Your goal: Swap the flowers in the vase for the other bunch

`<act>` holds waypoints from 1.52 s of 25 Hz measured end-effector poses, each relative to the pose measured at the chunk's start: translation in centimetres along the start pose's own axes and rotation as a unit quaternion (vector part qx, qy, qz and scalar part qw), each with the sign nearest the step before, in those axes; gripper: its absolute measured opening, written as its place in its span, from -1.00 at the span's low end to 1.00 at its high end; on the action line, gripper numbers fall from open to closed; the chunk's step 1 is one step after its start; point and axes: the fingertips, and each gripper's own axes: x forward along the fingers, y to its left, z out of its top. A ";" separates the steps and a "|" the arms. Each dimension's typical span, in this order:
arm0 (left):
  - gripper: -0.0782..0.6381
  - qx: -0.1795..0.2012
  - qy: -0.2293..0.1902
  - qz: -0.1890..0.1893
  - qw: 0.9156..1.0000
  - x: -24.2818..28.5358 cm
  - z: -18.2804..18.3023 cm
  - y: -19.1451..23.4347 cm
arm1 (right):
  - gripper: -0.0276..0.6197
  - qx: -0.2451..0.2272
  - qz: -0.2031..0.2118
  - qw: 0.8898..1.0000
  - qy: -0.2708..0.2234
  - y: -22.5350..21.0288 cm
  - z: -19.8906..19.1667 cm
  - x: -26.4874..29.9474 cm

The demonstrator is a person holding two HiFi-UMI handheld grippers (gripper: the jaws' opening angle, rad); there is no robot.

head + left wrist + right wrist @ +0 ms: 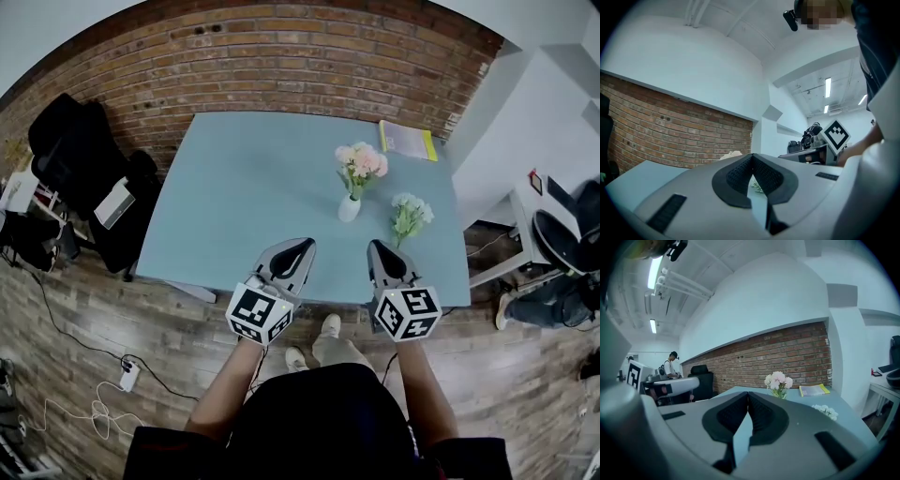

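Pink flowers (361, 161) are held upright in the vase (349, 208) | white bunch (410, 216) is laid flat just right of the vase, stems nearward, heads pointed away | left gripper (302, 246) and right gripper (377, 246) are clenched empty, short of the vase.

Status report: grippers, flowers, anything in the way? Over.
Left gripper, right gripper both shut, empty, at table's near edge. Pink flowers in vase; white bunch lying on table beside it. Nothing between grippers and flowers.

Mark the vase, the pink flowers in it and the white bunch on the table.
vase (349, 208), head view, its white body.
pink flowers (361, 160), head view, the blooms.
white bunch (412, 208), head view, the flower heads.
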 end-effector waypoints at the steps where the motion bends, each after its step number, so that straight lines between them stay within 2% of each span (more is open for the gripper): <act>1: -0.76 -0.001 0.000 -0.001 1.000 -0.2 0.0 -0.2 | -0.87 0.000 0.000 1.000 -0.001 0.2 -0.1 -0.2; 8: -0.76 -0.001 -0.001 -0.014 1.000 0.1 0.0 -1.4 | -0.87 0.008 -0.004 1.000 -0.020 0.1 0.2 -1.3; 18: -0.76 0.005 -0.009 -0.021 1.000 3.0 1.1 -3.1 | -0.87 0.022 -0.011 0.999 -0.031 -3.2 0.9 -2.2; 27: -0.76 0.006 -0.010 -0.015 1.000 4.9 1.6 -4.9 | -0.87 0.024 0.003 0.999 -0.041 -5.1 2.3 -3.0; 38: -0.76 0.006 -0.014 -0.007 1.000 5.9 2.0 -5.5 | -0.88 0.012 0.023 0.999 -0.045 -5.3 3.2 -3.3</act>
